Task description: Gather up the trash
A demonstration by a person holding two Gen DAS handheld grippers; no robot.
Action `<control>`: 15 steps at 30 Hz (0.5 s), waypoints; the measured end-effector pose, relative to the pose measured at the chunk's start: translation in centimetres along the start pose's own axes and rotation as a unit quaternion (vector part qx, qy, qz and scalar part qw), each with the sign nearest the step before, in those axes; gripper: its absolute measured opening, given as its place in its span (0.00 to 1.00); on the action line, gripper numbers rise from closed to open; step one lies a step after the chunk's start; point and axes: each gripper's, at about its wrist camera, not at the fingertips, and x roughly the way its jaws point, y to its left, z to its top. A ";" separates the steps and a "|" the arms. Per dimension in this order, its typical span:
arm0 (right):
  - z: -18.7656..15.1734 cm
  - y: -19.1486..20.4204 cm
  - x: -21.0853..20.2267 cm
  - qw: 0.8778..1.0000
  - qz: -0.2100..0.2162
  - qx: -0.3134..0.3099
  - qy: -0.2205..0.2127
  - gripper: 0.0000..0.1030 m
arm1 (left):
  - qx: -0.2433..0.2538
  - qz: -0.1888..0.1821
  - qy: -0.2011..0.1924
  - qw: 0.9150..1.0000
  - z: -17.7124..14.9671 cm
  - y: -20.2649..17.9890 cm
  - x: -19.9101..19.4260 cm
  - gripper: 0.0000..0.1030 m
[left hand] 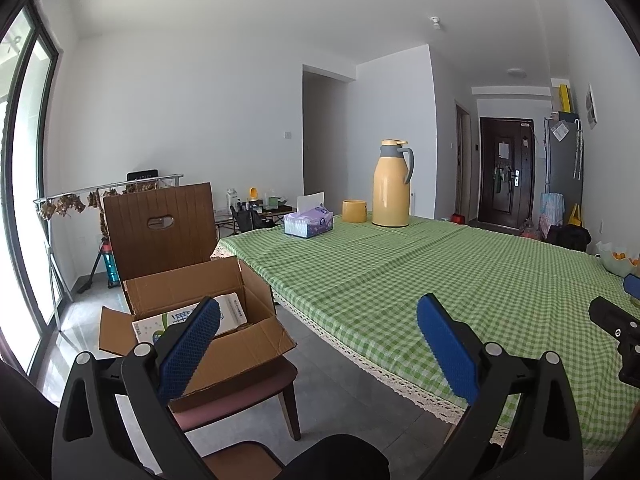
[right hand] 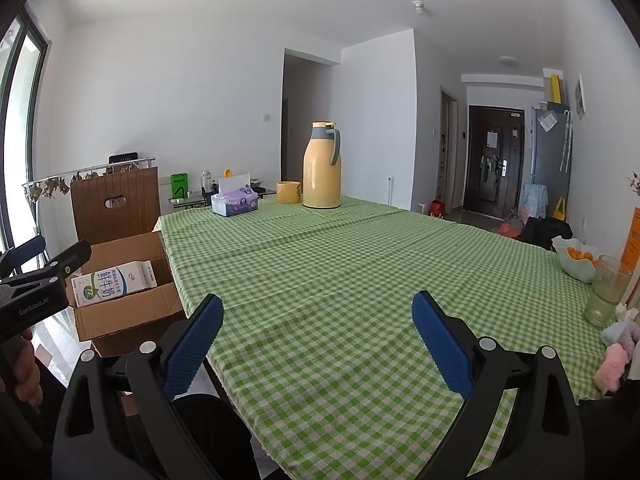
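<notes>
Here, both my tools stand with fingers spread wide and nothing between them. My left tool [left hand: 318,338] hangs over the gap between chair and tabletop; my right tool [right hand: 318,336] sits above the green checked tabletop [right hand: 360,264].

The task's thing, a milk carton [right hand: 114,282], lies on its side inside the open cardboard box [right hand: 120,320]. The right wrist view shows the carton's printed face whole, at 9 o'clock from my right tool. The left wrist view shows the same milk carton [left hand: 232,312] only in part, since my left tool's left finger [left hand: 190,350] stands in front of it. That view alone shows that the cardboard box [left hand: 248,352] rests on the seat of a chair [left hand: 160,224], whose brown slatted back rises behind the box.

Only the right wrist view shows the bowl of oranges [right hand: 574,262] fully, a drinking glass [right hand: 606,294] and a pink fluffy item [right hand: 612,364], all along the tabletop's edge at 3 o'clock. It also shows my left tool from the side at 9 o'clock, with part of my hand [right hand: 26,372] below it.

In both views, at 12 o'clock on the far end, a yellow thermos jug [right hand: 322,166], a yellow cup [right hand: 288,192] and a tissue box [right hand: 234,200] stand near one another. A dark door [right hand: 494,164] closes the corridor at 2 o'clock.
</notes>
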 end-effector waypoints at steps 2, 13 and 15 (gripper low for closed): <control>0.0 0.0 -0.1 1.000 0.000 0.001 -0.002 0.89 | 0.001 0.001 -0.001 1.000 0.0 0.0 -0.1 0.93; -0.1 0.4 -0.2 1.000 -0.009 -0.009 -0.008 0.89 | 0.000 -0.002 -0.005 1.000 0.1 -0.2 -0.5 0.93; -0.1 0.4 -0.2 1.000 -0.010 -0.010 -0.010 0.89 | 0.002 -0.002 -0.005 1.000 0.1 -0.2 -0.4 0.93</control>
